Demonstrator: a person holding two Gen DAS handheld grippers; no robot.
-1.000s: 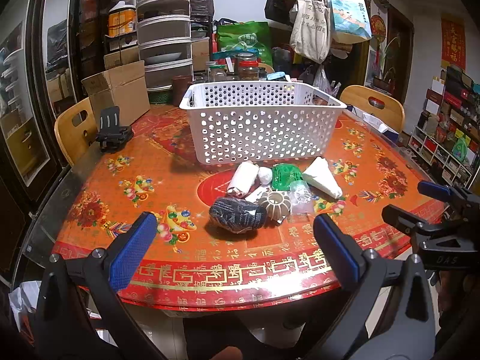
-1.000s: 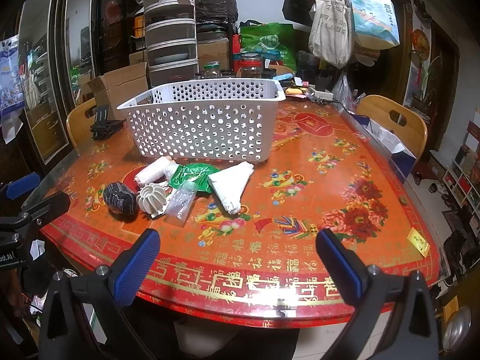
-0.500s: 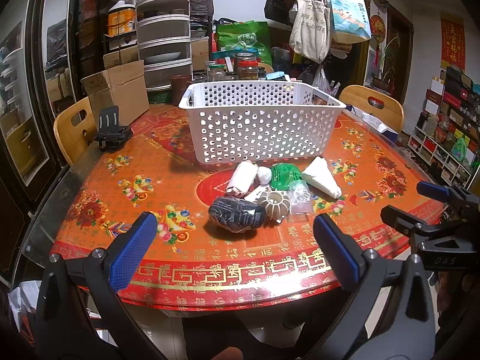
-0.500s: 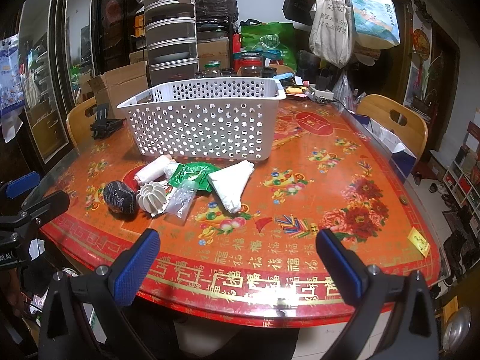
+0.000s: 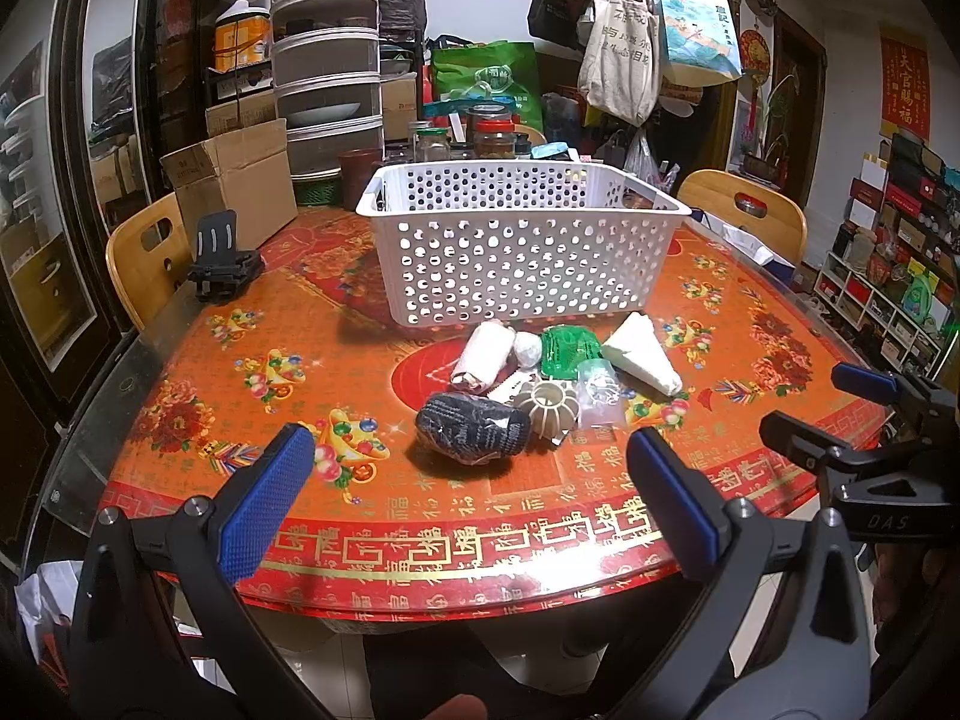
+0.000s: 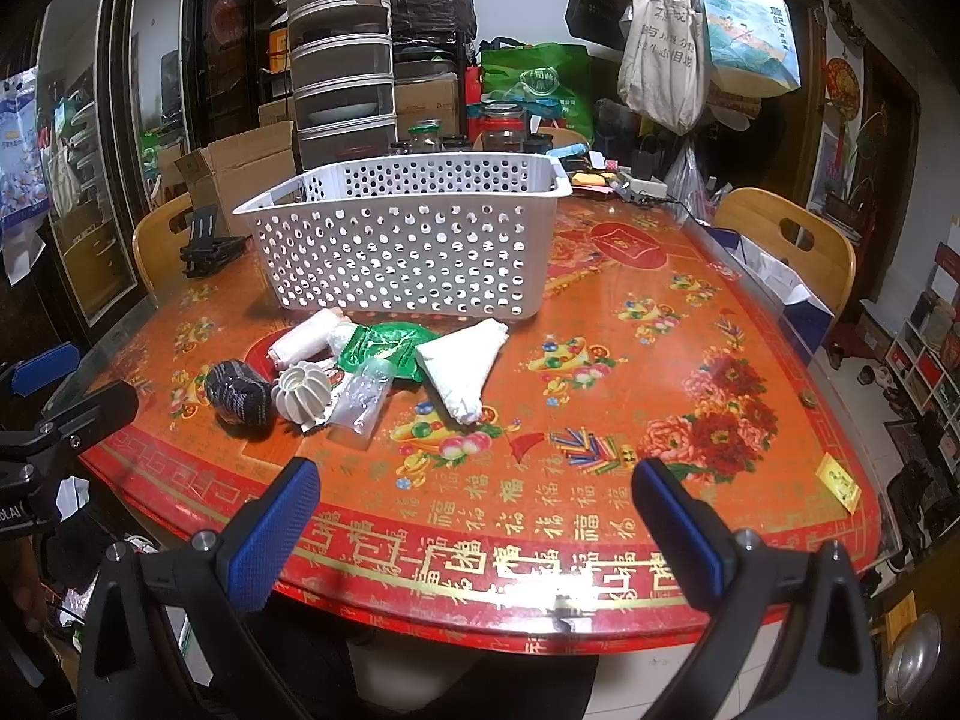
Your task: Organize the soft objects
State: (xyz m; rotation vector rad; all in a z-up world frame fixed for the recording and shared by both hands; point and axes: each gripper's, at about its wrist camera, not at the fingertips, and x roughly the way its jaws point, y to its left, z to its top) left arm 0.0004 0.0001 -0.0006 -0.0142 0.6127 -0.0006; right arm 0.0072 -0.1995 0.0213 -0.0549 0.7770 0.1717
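A white perforated basket stands on the red table. In front of it lies a cluster of soft items: a dark wrapped bundle, a white roll, a green packet, a folded white cloth, a ribbed pale round piece and a clear bag. My left gripper is open and empty, short of the bundle. My right gripper is open and empty, near the table's front edge.
A black phone stand sits at the table's left. Cardboard boxes, stacked containers and jars crowd the far side. Wooden chairs stand around the table. A small yellow tag lies at the right edge.
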